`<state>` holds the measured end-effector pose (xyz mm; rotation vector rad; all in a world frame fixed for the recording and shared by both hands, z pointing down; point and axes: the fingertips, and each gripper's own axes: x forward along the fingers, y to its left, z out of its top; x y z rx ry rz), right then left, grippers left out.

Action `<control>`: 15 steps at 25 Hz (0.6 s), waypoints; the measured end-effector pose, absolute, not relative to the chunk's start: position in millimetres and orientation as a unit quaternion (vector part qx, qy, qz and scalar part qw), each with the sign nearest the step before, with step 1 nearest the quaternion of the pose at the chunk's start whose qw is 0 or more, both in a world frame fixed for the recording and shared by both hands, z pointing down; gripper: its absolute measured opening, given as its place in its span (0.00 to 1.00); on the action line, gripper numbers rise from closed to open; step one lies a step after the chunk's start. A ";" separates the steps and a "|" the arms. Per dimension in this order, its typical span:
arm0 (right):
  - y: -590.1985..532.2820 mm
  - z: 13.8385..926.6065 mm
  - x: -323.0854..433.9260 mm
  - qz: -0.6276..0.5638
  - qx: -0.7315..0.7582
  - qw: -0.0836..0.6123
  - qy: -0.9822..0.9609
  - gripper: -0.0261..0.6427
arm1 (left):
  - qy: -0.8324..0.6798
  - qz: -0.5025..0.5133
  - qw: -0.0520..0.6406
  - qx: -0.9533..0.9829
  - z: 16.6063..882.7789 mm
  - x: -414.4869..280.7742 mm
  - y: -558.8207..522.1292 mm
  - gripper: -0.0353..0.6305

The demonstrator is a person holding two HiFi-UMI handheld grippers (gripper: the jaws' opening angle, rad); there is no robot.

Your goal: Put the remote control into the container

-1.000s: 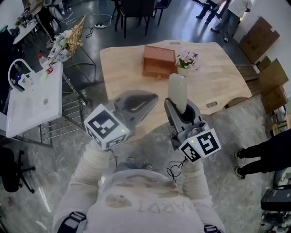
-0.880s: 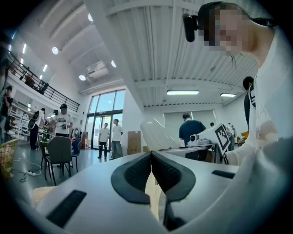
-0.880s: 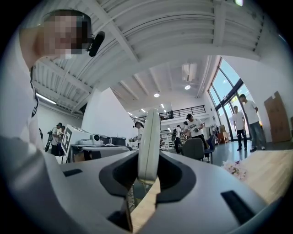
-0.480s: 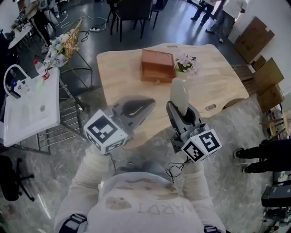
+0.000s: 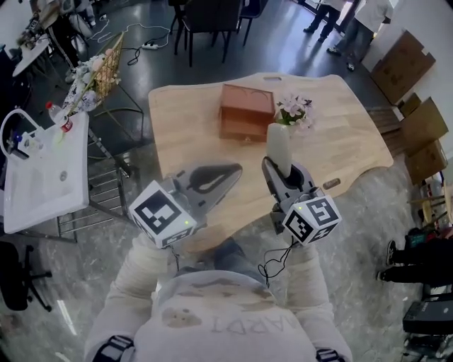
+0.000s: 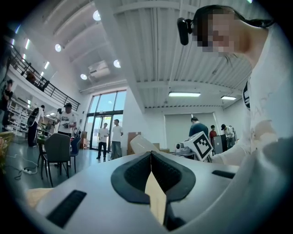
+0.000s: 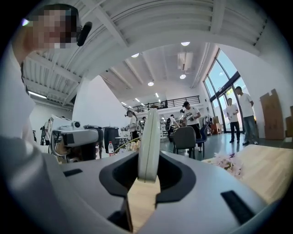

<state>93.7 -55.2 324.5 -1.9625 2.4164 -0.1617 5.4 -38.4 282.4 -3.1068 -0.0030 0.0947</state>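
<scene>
A white remote control stands upright between the jaws of my right gripper, which is shut on its lower end. In the right gripper view the remote rises edge-on from that gripper. The container, a brown wooden box, sits on the far middle of the light wooden table, beyond the remote's tip. My left gripper hovers over the table's near edge, jaws together with nothing in them. The left gripper view shows the left gripper closed and empty.
A small pot of pale flowers stands just right of the box. A white side table with a bottle is at the left, dark chairs stand beyond the table, cardboard boxes at the right. People stand at the far right.
The head view has shifted a little and the table sits slightly nearer. Both grippers keep their poses, and the remote stays in the right gripper.
</scene>
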 end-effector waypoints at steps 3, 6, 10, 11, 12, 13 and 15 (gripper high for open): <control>-88.9 340.0 119.9 -0.063 -0.625 -0.008 0.778 0.19 | 0.007 0.032 0.013 -0.999 283.9 21.1 -58.1 0.07; -126.9 357.3 146.3 -0.070 -0.617 -0.043 0.782 0.19 | 0.014 0.042 0.009 -0.999 281.6 37.9 -78.6 0.07; -177.1 386.1 176.7 -0.082 -0.602 -0.102 0.787 0.19 | 0.024 0.045 0.007 -0.999 281.1 55.6 -100.4 0.07; -189.1 394.1 183.5 -0.085 -0.599 -0.118 0.788 0.19 | 0.027 0.043 0.002 -0.999 281.3 58.8 -105.3 0.07; -200.7 402.5 190.0 -0.089 -0.595 -0.133 0.788 0.19 | 0.032 0.041 -0.004 -0.999 281.5 61.7 -109.9 0.07; -211.6 411.4 196.0 -0.093 -0.590 -0.148 0.789 0.19 | 0.037 0.039 -0.010 -0.999 281.6 64.3 -114.5 0.07; -230.8 430.9 205.7 -0.101 -0.577 -0.178 0.790 0.19 | 0.046 0.039 -0.016 -0.998 282.5 68.4 -123.8 0.07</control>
